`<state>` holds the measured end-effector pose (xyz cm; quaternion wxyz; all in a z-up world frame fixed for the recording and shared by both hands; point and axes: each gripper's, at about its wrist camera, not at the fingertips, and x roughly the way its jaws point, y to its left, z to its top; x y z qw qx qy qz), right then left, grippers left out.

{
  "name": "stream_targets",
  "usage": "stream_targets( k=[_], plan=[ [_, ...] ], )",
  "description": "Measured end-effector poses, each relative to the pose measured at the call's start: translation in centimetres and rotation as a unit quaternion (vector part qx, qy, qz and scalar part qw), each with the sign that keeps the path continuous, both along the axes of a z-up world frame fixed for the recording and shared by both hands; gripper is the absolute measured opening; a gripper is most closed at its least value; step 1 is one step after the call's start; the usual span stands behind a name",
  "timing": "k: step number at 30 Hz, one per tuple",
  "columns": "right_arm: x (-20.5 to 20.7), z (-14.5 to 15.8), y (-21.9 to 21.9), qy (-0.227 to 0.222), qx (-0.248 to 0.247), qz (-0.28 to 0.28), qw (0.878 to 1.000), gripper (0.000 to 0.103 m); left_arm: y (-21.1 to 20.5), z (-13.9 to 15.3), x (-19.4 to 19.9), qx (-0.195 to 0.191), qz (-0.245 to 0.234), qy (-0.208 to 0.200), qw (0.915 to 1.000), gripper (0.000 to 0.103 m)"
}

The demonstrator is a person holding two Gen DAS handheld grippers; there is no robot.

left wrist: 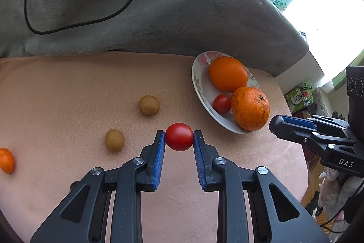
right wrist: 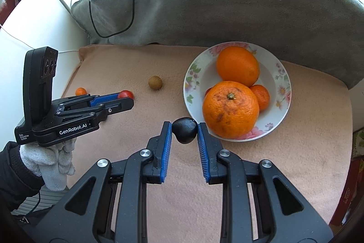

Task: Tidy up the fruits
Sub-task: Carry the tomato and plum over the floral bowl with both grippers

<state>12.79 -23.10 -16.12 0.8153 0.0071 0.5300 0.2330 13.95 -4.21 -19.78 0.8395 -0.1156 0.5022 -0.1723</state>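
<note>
- While my left claw [left wrist: 179,137] pinches a cherry tomato [left wrist: 179,136] above the blanket, my right claw [right wrist: 183,130] pinches a dark fruit [right wrist: 184,130] beside the plate [right wrist: 276,104].
- Step: carrying. Next: release both over the plate.

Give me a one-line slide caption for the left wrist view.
Left gripper clamps a cherry tomato on the peach cloth, beside a floral plate of oranges.
</note>
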Motion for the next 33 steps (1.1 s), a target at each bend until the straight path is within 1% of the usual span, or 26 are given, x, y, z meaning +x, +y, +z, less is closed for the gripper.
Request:
stream_targets(
  k=[9, 14, 23, 33],
  plan=[
    [2.9, 0.5, -3.7, -0.016, 0.001, -0.035, 0.999, 0.024, -2.4, -0.3, 1.9, 0.004, -0.023, -0.003, 0.9997, 0.023],
    [4.6, 0.3, -5.6, -0.018, 0.003, -0.055, 0.998, 0.024, -3.4, -0.3, 2.9, 0.007, -0.031, -0.008, 0.9995, 0.023],
    [7.5, -1.0, -7.3, -0.013, -0.007, -0.07, 0.997, 0.024, -4.9, -0.5, 4.1, 0.012, -0.038, -0.009, 0.9992, 0.023],
    [9.1, -2.6, -8.1, -0.001, -0.011, -0.076, 0.997, 0.024, -5.5, -0.6, 4.8, 0.017, -0.044, -0.007, 0.9989, 0.023]
  ],
)
